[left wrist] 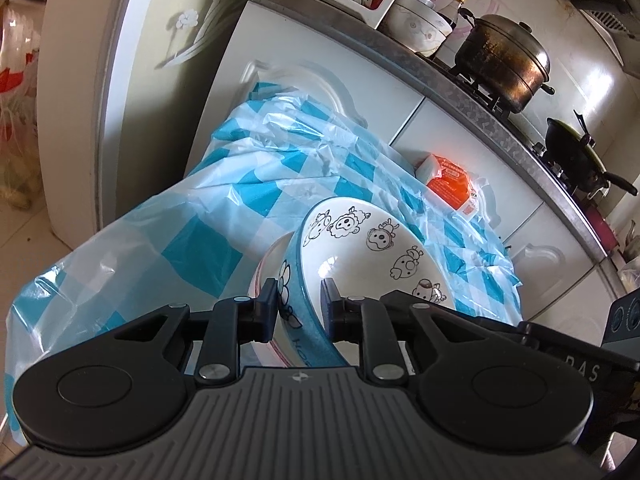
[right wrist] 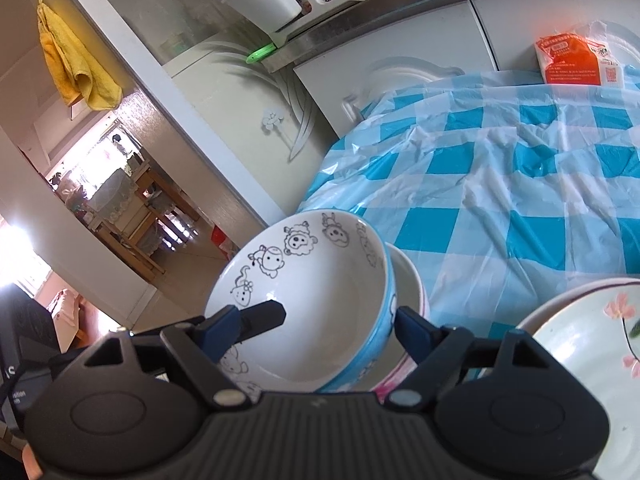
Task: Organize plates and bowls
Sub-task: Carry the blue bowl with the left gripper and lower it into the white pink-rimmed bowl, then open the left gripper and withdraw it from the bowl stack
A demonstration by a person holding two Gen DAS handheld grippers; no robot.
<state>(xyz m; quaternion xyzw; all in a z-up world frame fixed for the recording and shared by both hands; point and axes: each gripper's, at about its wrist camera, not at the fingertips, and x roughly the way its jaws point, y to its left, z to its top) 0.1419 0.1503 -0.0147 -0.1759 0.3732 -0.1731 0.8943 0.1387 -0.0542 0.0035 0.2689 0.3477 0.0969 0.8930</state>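
Note:
A blue-sided bowl (left wrist: 372, 256) with cartoon animals drawn inside sits nested in a white bowl with pink marks (left wrist: 266, 268) on the blue-checked table cover (left wrist: 192, 240). My left gripper (left wrist: 302, 306) straddles the blue bowl's near wall, one finger outside, one inside, pads against it. In the right wrist view the same blue bowl (right wrist: 316, 304) sits in the pink-marked bowl (right wrist: 408, 280). My right gripper (right wrist: 340, 316) is open around the blue bowl's wall, left finger inside, right finger outside with a gap. A white plate with pink flowers (right wrist: 584, 352) lies at the lower right.
An orange packet (left wrist: 450, 182) lies at the table's far edge against white cabinet doors (left wrist: 312, 40). On the counter above stand a steel pot (left wrist: 504, 60), a black wok (left wrist: 576, 156), a bowl and bottles. A doorway (right wrist: 100, 208) opens left of the table.

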